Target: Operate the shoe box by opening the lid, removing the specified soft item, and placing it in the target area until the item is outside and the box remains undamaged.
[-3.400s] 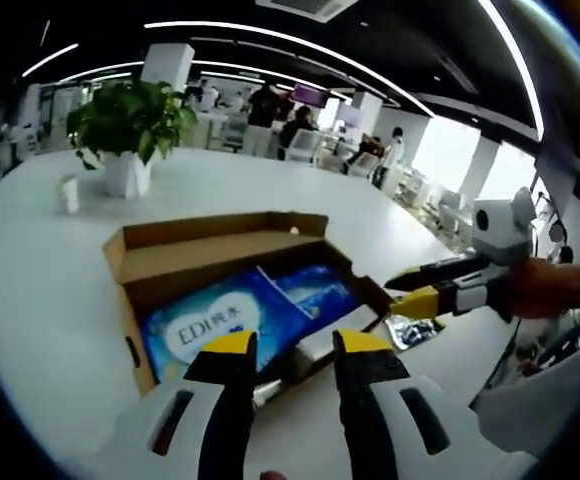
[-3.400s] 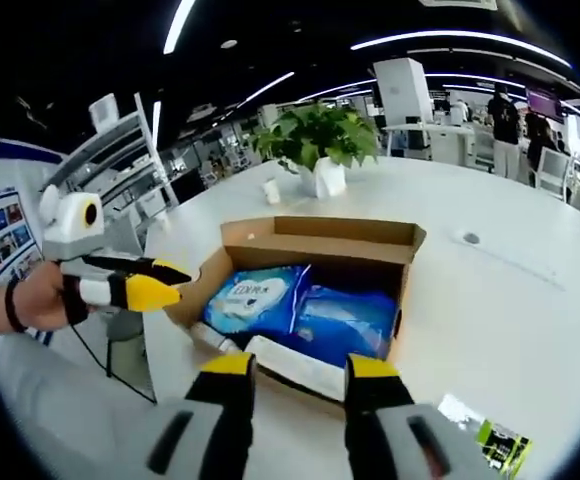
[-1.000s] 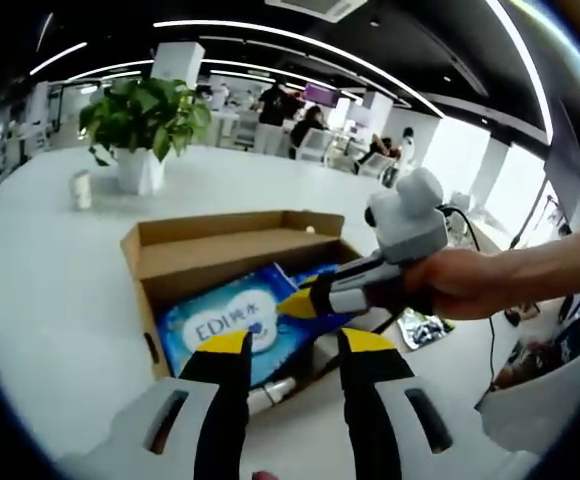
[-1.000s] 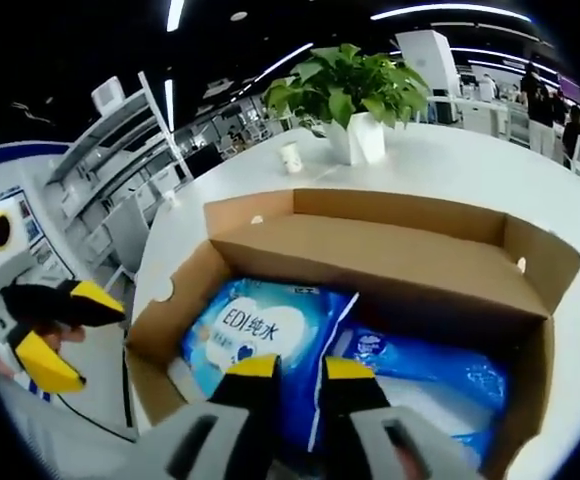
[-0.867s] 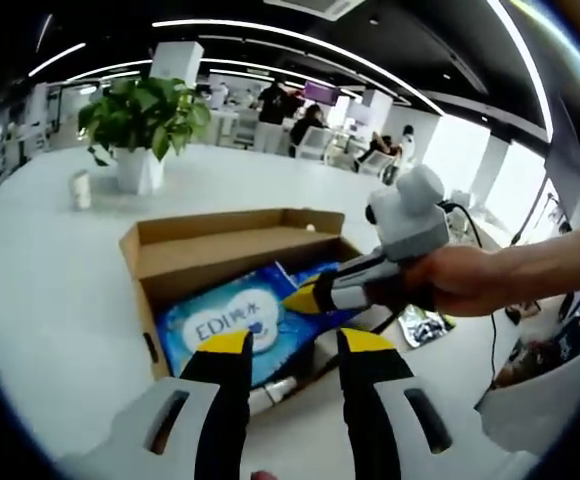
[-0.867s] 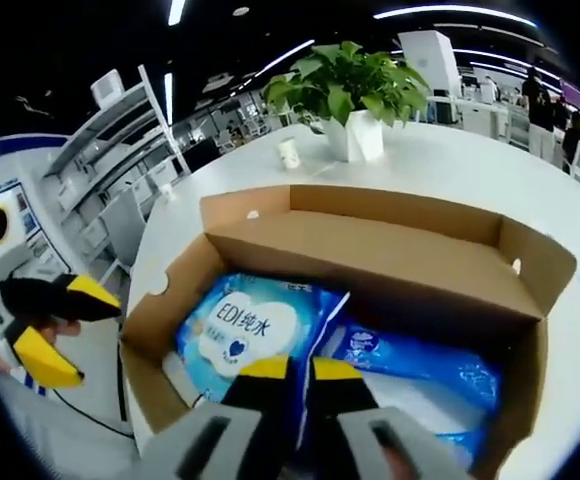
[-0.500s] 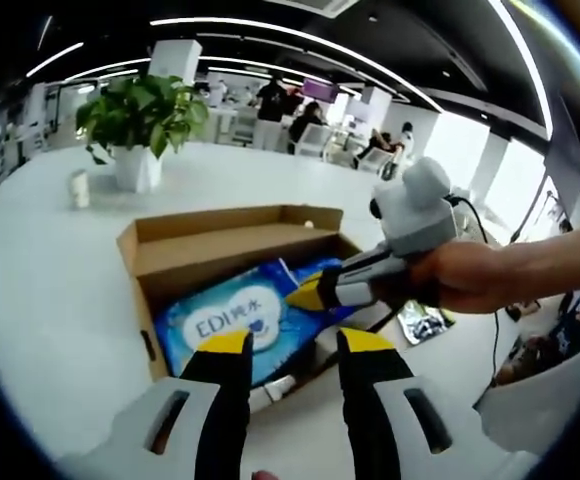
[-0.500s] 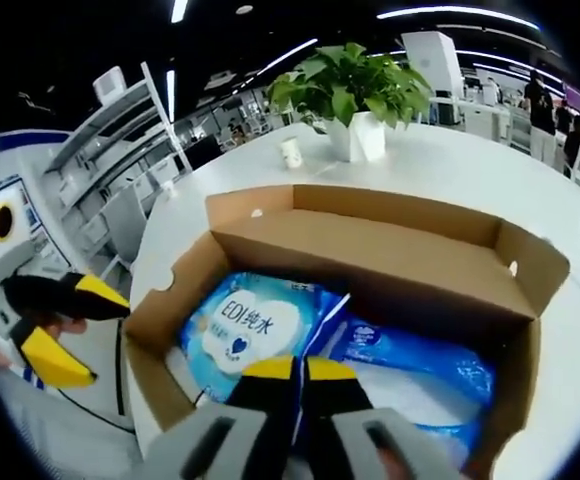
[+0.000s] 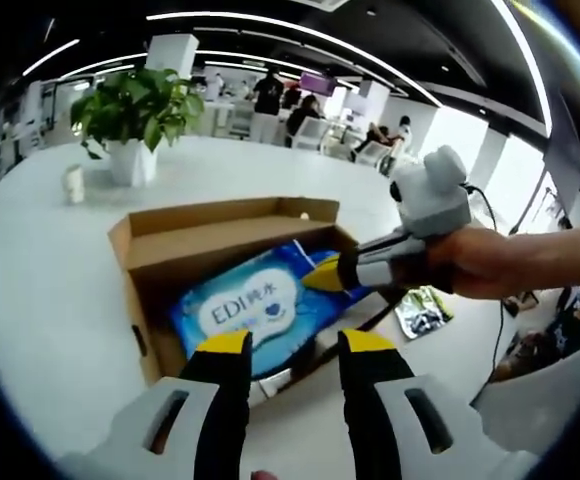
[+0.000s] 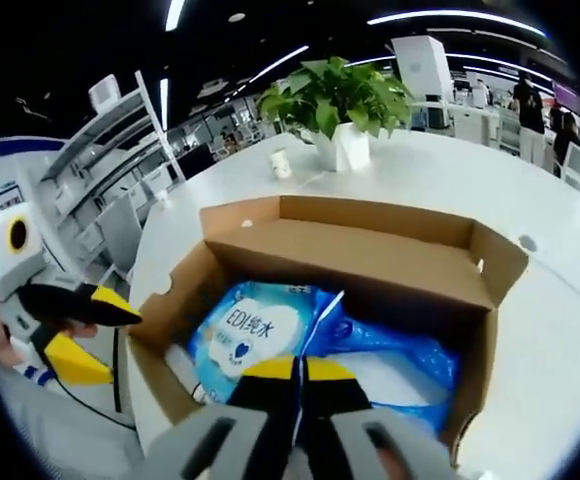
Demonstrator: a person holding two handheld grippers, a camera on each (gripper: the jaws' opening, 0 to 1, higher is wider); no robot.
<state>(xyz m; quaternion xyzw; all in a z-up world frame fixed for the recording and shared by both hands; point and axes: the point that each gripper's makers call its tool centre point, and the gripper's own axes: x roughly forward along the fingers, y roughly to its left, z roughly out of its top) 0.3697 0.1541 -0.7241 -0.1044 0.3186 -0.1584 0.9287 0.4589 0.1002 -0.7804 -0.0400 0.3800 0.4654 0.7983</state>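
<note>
**Right tongs pinch the wipes pack inside the open shoe box**

The shoe box (image 9: 170, 262) sits open on the white desk (image 9: 40, 280), lid flap folded back on the far side. Inside lies the blue wipes pack (image 10: 253, 335), its white label facing up, against the left wall of the box in the right gripper view. Beside it rests a second blue packet (image 10: 400, 362), crinkled, filling the right half.

The right tongs (image 10: 298, 368) are pressed together, yellow tips clamped on the near edge of the wipes pack where the two packets meet. In the left gripper view those same tongs reach in from the right, held by a hand (image 9: 485, 262), tips at the pack's right edge.

The left tongs (image 9: 288, 345) hang spread wide, holding nothing, just short of the box's near wall. The cardboard walls stand close on all sides of the pack; above the box the way is open. A potted plant (image 9: 130, 115) and a small cup (image 9: 73, 183) stand well behind, with bare desk between. A small green packet (image 9: 422, 310) lies on the desk right of the box.
</note>
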